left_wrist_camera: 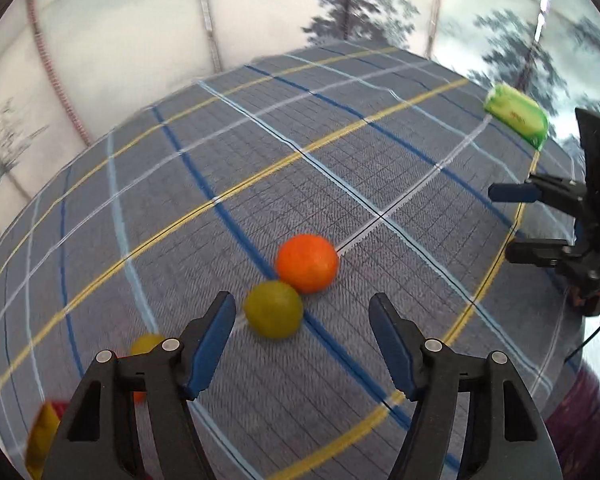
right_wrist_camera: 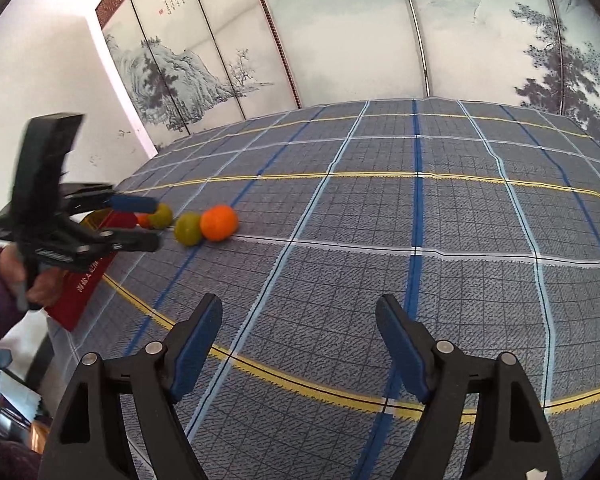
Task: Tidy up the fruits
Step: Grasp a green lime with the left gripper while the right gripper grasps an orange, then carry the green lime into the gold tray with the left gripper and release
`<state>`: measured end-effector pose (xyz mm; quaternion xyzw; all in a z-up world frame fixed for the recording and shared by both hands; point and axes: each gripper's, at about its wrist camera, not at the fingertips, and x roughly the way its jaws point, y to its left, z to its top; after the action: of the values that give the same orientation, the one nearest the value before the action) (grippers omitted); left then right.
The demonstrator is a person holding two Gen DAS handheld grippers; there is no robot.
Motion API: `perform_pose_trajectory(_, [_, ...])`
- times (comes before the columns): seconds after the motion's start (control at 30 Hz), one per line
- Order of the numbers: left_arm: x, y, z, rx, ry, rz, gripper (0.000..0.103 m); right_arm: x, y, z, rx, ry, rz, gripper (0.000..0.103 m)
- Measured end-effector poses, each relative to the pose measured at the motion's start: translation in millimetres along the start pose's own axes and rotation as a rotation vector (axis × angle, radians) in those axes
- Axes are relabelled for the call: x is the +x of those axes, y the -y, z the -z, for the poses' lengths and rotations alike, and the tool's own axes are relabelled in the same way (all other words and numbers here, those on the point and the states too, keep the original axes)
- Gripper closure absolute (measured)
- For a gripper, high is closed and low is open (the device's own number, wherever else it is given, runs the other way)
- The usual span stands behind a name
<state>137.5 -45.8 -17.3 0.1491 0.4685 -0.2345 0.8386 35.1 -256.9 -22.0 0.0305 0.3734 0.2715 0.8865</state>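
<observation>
A: Right, left tongs [left_wrist_camera: 302, 350] first: jaws apart at a middling gap, nothing between them, hanging over the checked cloth on the table [left_wrist_camera: 380, 160].
B: What's ahead of them?
A: Green fruit [left_wrist_camera: 274, 309] just in front of the tips, touching the orange fruit [left_wrist_camera: 307, 263] behind it. Not gripped, pads clear of both.
B: Right tongs [right_wrist_camera: 300, 346]?
A: Open too, a bit wide, empty. Only bare cloth under them, fruits well off toward the other hand.
B: Any more fruit?
A: A second yellow-green fruit [right_wrist_camera: 161, 216] near the left tongs, with a small orange bit beside it, too hidden to name. From the left wrist it peeks out behind the left finger.
B: Container?
A: A red box [right_wrist_camera: 80, 292] lies at the table's near-left edge, partly behind the left hand [right_wrist_camera: 32, 280]. Can't tell if it's the target or if anything sits in it.
B: That green thing far off?
A: A green packet [left_wrist_camera: 516, 116] at the far edge, blurred, can't say it's a fruit.
B: Progress?
A: Early, I'd judge. Fruits loose on the cloth, bunched but unsorted, none held. Picking up the green one looks like the next step, then the rest.
</observation>
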Motion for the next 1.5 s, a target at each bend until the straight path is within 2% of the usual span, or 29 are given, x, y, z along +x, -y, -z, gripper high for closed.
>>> perform_pose_trajectory(0.2, [27,-5,-3,0.077,-0.085,0.049,0.035,0,0,1,0.003,-0.001,-0.011,0.02])
perform_pose_trajectory(0.27, [30,-5,1,0.089,-0.099,0.035,0.043,0,-1,1,-0.001,-0.001,-0.014,0.018])
perform_pose_trajectory(0.3, [29,-3,2,0.096,-0.094,0.014,0.052,0,-1,1,-0.001,-0.003,-0.017,0.017])
perform_pose_trajectory(0.33, [28,-2,4,0.098,-0.091,-0.031,0.068,1,-1,1,0.0,-0.008,-0.018,0.016])
perform_pose_trajectory(0.37, [27,-2,4,0.087,-0.092,-0.059,0.068,2,-1,1,0.002,-0.014,-0.018,0.016])
perform_pose_trajectory(0.43, [20,-5,8,-0.005,-0.09,-0.06,0.068,3,-1,1,0.004,-0.019,-0.014,0.016])
perform_pose_trajectory(0.57, [-8,2,22,-0.169,-0.023,-0.114,0.068,4,-1,0,-0.001,-0.02,-0.015,0.016])
perform_pose_trajectory(0.6, [-18,4,30,-0.236,-0.005,-0.104,0.068,5,-2,0,-0.008,-0.021,-0.016,0.016])
perform_pose_trajectory(0.7, [-34,15,45,-0.338,0.012,-0.087,0.068,14,-13,-9,-0.047,-0.037,-0.058,0.016])
perform_pose_trajectory(0.8, [-52,28,57,-0.374,0.044,-0.101,0.067,29,-37,-26,-0.141,-0.039,-0.105,0.016])
perform_pose_trajectory(0.93, [-72,36,70,-0.413,0.054,-0.1,0.067,63,-67,-48,-0.26,-0.073,-0.114,0.016])
perform_pose_trajectory(1.0, [-81,39,75,-0.422,0.055,-0.099,0.067,82,-78,-58,-0.298,-0.096,-0.094,0.016])
perform_pose_trajectory(1.17, [-105,42,88,-0.436,0.084,-0.16,0.067,127,-91,-70,-0.335,-0.173,-0.058,0.017])
perform_pose_trajectory(1.2, [-108,42,90,-0.44,0.089,-0.173,0.067,134,-91,-70,-0.327,-0.193,-0.06,0.021])
perform_pose_trajectory(1.23, [-114,42,94,-0.441,0.095,-0.19,0.067,143,-91,-68,-0.318,-0.221,-0.063,0.032])
perform_pose_trajectory(1.27, [-116,42,95,-0.441,0.099,-0.204,0.067,146,-92,-66,-0.321,-0.231,-0.062,0.034])
perform_pose_trajectory(1.3, [-120,41,98,-0.443,0.103,-0.222,0.067,145,-96,-65,-0.34,-0.219,-0.052,0.041])
perform_pose_trajectory(1.33, [-124,41,101,-0.444,0.11,-0.245,0.067,145,-98,-64,-0.343,-0.219,-0.054,0.059])
perform_pose_trajectory(1.37, [-127,41,103,-0.445,0.116,-0.254,0.067,144,-98,-65,-0.337,-0.221,-0.049,0.067])
perform_pose_trajectory(1.5, [-135,36,114,-0.459,0.136,-0.289,0.067,133,-97,-56,-0.296,-0.195,-0.044,0.067])
